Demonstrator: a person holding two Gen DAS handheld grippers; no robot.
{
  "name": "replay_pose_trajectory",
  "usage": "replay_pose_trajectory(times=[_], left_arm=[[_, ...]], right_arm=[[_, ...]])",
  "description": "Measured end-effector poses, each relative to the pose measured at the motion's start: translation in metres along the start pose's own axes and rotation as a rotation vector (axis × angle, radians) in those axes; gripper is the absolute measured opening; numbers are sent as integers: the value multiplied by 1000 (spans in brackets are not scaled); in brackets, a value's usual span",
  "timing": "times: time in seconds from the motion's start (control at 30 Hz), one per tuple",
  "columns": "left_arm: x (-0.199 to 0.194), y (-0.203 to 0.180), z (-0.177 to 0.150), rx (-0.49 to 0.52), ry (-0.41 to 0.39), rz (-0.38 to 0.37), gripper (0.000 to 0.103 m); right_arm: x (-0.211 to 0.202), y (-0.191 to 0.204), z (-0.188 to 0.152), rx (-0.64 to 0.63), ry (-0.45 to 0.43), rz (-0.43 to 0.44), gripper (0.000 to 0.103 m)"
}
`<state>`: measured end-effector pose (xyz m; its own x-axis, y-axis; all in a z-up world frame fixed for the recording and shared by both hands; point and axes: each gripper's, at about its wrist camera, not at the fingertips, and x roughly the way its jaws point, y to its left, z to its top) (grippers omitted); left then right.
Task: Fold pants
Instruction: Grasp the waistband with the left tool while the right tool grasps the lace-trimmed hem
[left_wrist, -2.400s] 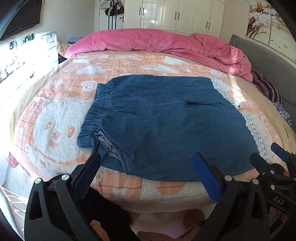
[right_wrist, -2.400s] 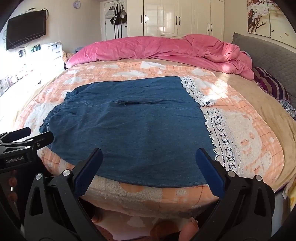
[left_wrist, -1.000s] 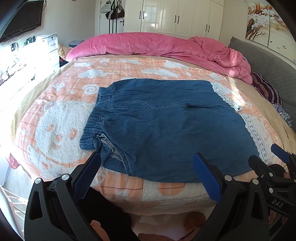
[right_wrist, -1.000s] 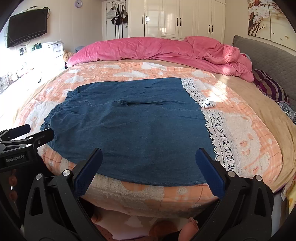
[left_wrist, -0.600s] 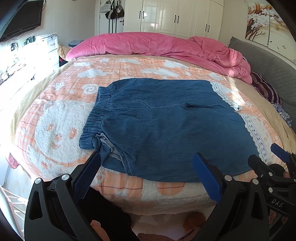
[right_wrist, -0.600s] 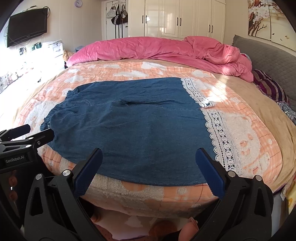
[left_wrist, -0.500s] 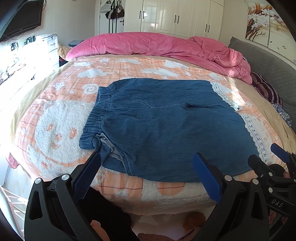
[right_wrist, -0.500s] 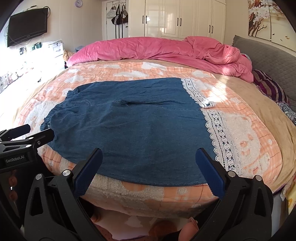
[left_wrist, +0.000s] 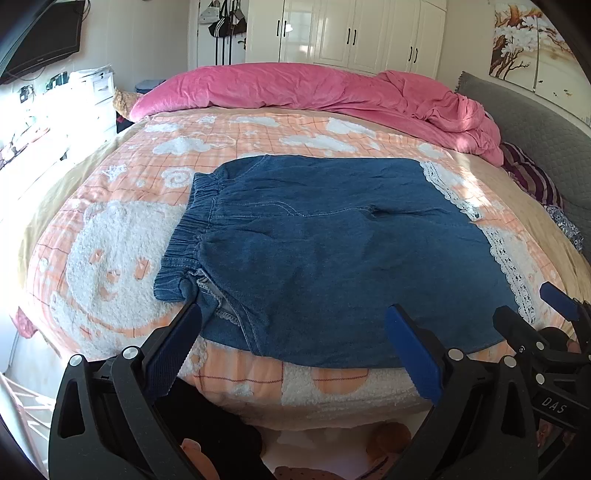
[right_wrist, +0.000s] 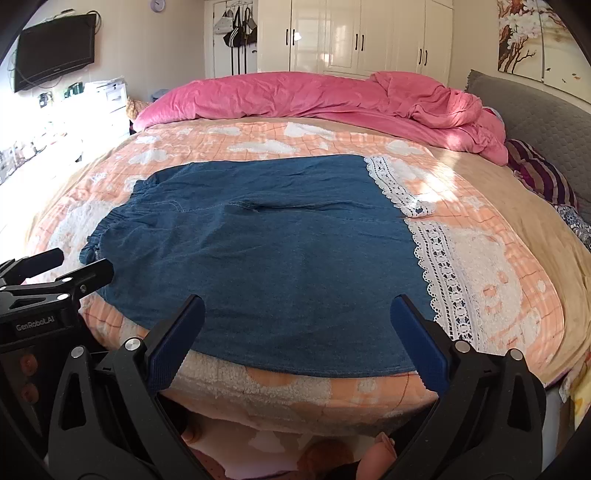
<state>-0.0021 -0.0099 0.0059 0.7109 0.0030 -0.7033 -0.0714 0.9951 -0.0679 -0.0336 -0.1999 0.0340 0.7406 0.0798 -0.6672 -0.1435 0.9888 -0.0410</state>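
Observation:
Blue denim pants with a white lace hem lie flat across the bed, elastic waistband to the left, hem to the right. They also show in the right wrist view with the lace hem at right. My left gripper is open and empty, hovering at the near bed edge by the waistband corner. My right gripper is open and empty, at the near edge by the hem side. Each gripper shows in the other's view: the right one and the left one.
The bed has an orange and white fleece blanket. A pink duvet is bunched at the far side. A grey headboard and striped pillow are at right. White wardrobes stand behind, a TV at left.
Almost nothing: both grippers have stayed open at the near bed edge, with only slight camera drift. The pants have not moved.

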Motion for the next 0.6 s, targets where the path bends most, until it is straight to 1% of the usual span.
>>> replay_pose_trajectory(times=[0.2, 0.4, 0.6], left_arm=[[10, 1, 8, -5, 9, -3, 99], [28, 8, 25, -14, 20, -2, 99], [50, 36, 54, -50, 17, 37, 99]], right_arm=[[9, 0, 5, 1, 14, 5, 95], [29, 3, 22, -8, 30, 16, 95], [61, 10, 52, -14, 72, 83, 95]])
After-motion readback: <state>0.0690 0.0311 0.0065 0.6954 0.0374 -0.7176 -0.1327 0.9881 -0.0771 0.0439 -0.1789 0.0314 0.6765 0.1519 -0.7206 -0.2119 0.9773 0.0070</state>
